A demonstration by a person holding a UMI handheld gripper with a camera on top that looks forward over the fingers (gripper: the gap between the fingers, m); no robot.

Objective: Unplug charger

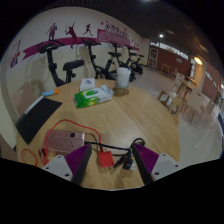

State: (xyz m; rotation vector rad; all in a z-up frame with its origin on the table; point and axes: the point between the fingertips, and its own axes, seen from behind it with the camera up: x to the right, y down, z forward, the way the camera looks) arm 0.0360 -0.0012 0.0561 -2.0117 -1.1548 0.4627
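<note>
A small red charger block (102,158) lies on the wooden table (140,115), between my fingers and nearer the left one. A black plug with its black cable (122,157) sits against the block's right side. A thin red cable (72,128) loops away from it over the table towards the left. My gripper (112,165) is open. The purple pads (72,160) stand on either side of the block and plug, with gaps, and press on nothing.
A pink flat box (62,142) lies just beyond the left finger. Farther off are a black tablet (38,116), a green wipes packet (93,97) and a white cup (123,77). Exercise bikes (72,68) stand behind the table, wooden chairs (180,95) to the right.
</note>
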